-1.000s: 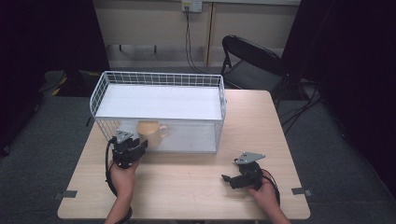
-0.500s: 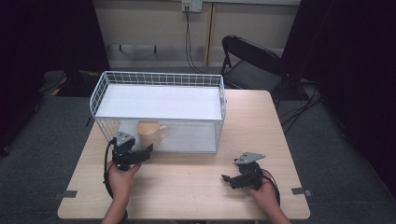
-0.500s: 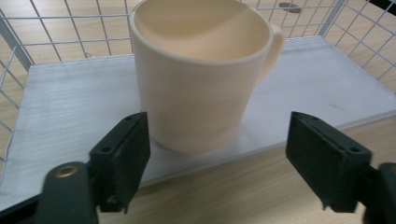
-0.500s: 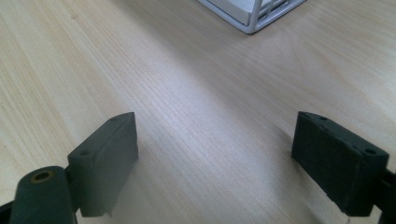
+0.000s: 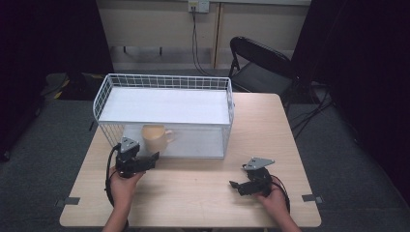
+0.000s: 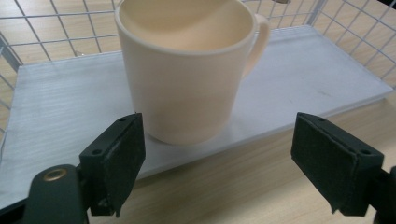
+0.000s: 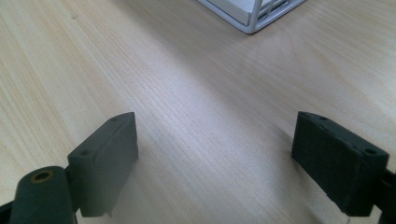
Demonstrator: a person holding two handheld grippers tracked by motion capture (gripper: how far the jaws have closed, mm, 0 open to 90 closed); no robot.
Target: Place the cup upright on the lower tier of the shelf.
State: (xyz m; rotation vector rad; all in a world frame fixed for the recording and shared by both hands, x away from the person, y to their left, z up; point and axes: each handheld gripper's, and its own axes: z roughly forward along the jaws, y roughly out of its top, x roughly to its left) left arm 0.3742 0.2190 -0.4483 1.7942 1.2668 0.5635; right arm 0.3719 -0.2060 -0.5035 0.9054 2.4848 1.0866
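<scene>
Your cream mug stands placed on the basket's white floor at centre frame; your left gripper has just been opening and gapes wide, nothing between its jaws, your right gripper also wide and empty at lower right, so only withdrawing remains.

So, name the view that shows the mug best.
The left gripper view: the mug looms close, upright on the basket's white floor, handle at the picture's right. The high view shows it small inside the wire basket. The right gripper view gives just table and a basket corner.

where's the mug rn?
High view: the mug stands upright on the wire basket's white floor, near its front left, just beyond the open left gripper.
</scene>
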